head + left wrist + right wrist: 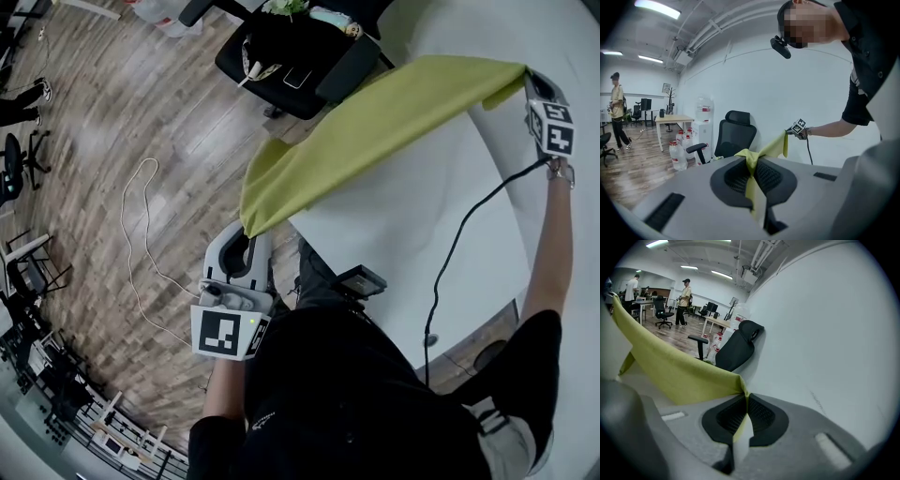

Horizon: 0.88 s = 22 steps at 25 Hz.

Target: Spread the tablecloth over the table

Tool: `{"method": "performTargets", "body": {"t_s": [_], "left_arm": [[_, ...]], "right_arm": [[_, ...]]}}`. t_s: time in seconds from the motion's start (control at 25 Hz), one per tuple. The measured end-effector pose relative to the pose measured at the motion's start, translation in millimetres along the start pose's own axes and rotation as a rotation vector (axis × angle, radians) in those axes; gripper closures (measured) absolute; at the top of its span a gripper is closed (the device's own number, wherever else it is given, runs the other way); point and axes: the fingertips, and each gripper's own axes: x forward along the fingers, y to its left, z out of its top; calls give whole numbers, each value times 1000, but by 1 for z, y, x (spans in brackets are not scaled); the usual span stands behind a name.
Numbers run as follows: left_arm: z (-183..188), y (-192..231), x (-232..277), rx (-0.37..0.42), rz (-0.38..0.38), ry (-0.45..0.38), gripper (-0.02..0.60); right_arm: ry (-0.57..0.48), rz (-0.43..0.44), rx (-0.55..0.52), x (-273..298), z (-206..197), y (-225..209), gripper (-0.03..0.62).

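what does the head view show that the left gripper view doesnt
Only the head view: the white tabletop and a thin white cable looped on the floor. Only the left gripper view: clear water bottles, a wooden desk and a person standing far off. Both: the yellow-green tablecloth stretched between the left gripper and right gripper, each shut on a corner, and the black office chair.

Open-plan office: black swivel chair (pixel 736 133), desk (pixel 674 119), water jugs (pixel 677 152) beside a dispenser (pixel 704 124), ceiling strip lights (pixel 656 8) under exposed ducting, wood-plank floor (pixel 141 103).
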Motion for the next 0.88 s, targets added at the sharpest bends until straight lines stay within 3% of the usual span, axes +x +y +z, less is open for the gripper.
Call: {"method": "performTargets", "body": {"t_s": [0.28, 0.4, 0.52, 0.88], "left_arm": [[-14, -16, -32, 19, -42, 18, 574], [-11, -27, -48, -25, -66, 23, 574], [-13, -30, -60, -17, -78, 27, 574], [-12, -46, -91, -10, -155, 0, 574]], "right_arm": [[-1, -7, 6, -22, -8, 14, 585], [3, -14, 2, -34, -7, 16, 585], [8, -31, -3, -45, -9, 19, 585], [25, -74, 6, -85, -27, 27, 585]]}}
